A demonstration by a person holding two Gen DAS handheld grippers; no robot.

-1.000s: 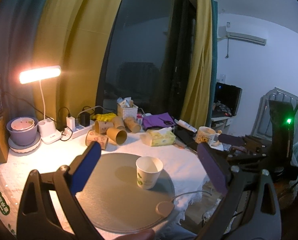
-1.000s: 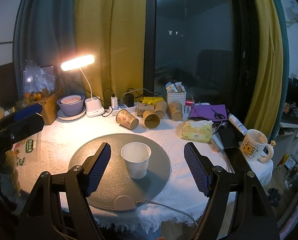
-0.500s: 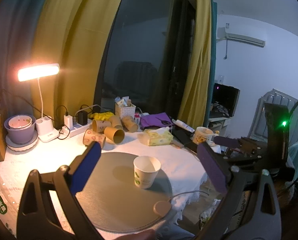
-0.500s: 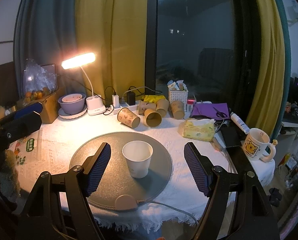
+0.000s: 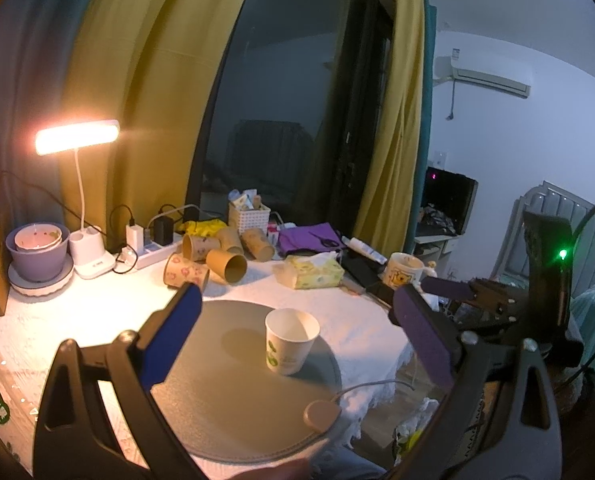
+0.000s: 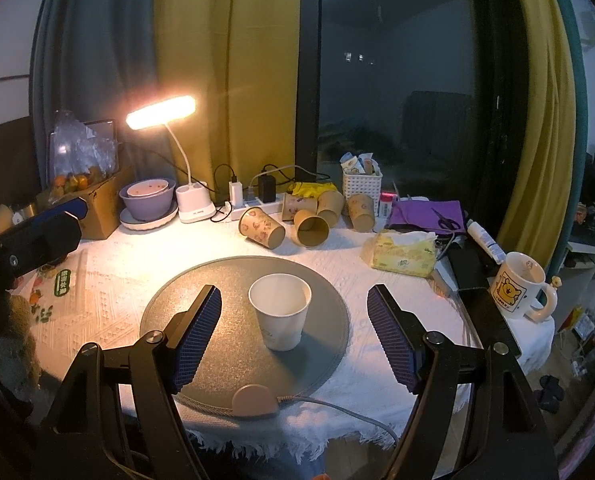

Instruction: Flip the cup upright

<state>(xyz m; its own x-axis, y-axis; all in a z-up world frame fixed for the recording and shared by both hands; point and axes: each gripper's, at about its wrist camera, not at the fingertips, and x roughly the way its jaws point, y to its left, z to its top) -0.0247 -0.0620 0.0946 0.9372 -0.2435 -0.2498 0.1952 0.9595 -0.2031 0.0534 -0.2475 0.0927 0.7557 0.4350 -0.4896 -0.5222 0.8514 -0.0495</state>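
On the round grey mat (image 6: 217,280), slightly toward three o'clock of its centre, the white paper cup (image 6: 280,312) stands mouth up, so the flip looks finished. Both tongs are spread apart and empty: the right gripper (image 6: 293,334) frames the cup without touching it, and the left gripper (image 5: 293,340) hangs back at about nine o'clock of it. From here the risk is a careless withdrawal: a blue pad (image 6: 197,332) brushing the light, empty cup could tip it back over, or snag the cable (image 6: 337,410) at six o'clock.
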